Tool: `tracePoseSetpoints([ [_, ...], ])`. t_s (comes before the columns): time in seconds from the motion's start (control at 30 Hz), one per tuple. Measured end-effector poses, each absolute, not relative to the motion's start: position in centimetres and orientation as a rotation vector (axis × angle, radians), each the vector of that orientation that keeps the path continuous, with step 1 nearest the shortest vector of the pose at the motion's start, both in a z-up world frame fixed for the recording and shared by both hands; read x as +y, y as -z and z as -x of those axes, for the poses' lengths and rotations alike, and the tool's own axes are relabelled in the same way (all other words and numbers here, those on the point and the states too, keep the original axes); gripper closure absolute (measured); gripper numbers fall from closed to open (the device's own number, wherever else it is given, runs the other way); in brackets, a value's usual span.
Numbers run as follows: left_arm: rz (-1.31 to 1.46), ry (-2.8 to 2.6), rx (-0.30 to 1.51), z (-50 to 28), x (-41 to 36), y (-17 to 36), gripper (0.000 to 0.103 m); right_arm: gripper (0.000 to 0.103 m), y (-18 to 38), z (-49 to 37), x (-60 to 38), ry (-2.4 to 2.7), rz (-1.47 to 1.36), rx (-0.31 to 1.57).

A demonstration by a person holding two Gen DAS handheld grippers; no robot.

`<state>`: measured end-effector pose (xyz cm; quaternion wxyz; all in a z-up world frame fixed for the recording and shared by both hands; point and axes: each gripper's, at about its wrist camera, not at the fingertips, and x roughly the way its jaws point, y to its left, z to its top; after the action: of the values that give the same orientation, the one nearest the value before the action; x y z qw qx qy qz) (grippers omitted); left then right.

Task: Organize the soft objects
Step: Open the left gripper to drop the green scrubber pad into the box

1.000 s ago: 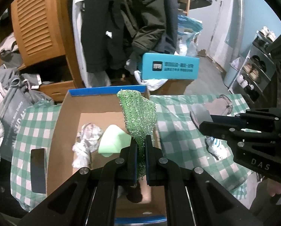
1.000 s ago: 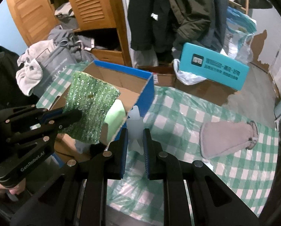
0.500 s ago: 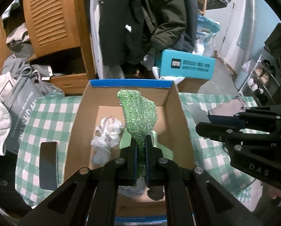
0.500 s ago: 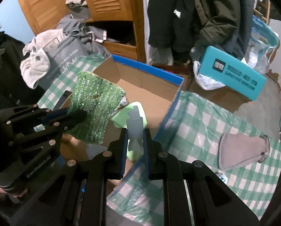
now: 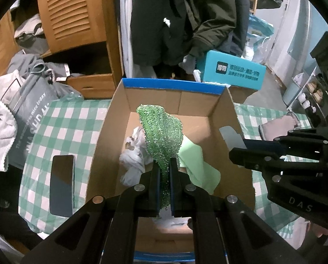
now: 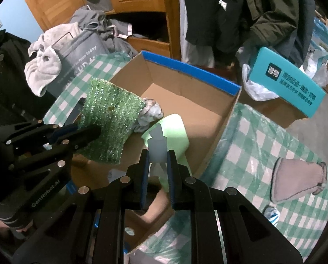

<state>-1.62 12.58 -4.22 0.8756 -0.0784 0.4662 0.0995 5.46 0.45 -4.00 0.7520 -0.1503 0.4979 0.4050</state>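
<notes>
— What is in your left fingers?

— A glittery green scrubbing cloth [image 5: 161, 132], clenched between my left gripper [image 5: 164, 176] and standing upright over the open cardboard box [image 5: 174, 87]. The box has a blue rim and sits on the desk [image 5: 60, 127] with its green-and-white checked cover.

— And the right?

— My right gripper [image 6: 157, 165] grasps a small whitish translucent piece [image 6: 156, 146]; I cannot tell what it is. It hangs over the near right wall of the box.

— What already lies inside?

— A crumpled white-grey rag [image 5: 133, 151] on the left of the box floor, and a pale green soft block [image 5: 194, 162] just right of it, touching the cloth's lower edge from this view.

— And around the box?

— A dark phone [image 5: 61, 183] lies flat on the desk to the left. A grey mitten-like pouch [image 6: 295, 180] rests on the checks well to the right, and a teal carton [image 5: 232, 73] sits beyond the far wall.
</notes>
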Motion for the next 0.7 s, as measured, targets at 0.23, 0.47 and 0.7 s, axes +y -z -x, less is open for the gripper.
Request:
tracePoseSetpoints([
  [0.23,0.160,-0.229,0.995,1.6,13.0,4.7,0.095,0.088,4.8,-5.5,1.0,-0.898,0.324,1.117],
  [0.47,0.146,-0.260,1.000,1.6,13.2,4.8,0.068,0.066,4.7,-5.7,1.0,-0.898,0.307,1.119],
  [0.7,0.137,-0.260,0.991,1.6,12.9,4.5,0.060,0.054,4.3,-6.0,0.1,-0.879,0.282,1.108],
])
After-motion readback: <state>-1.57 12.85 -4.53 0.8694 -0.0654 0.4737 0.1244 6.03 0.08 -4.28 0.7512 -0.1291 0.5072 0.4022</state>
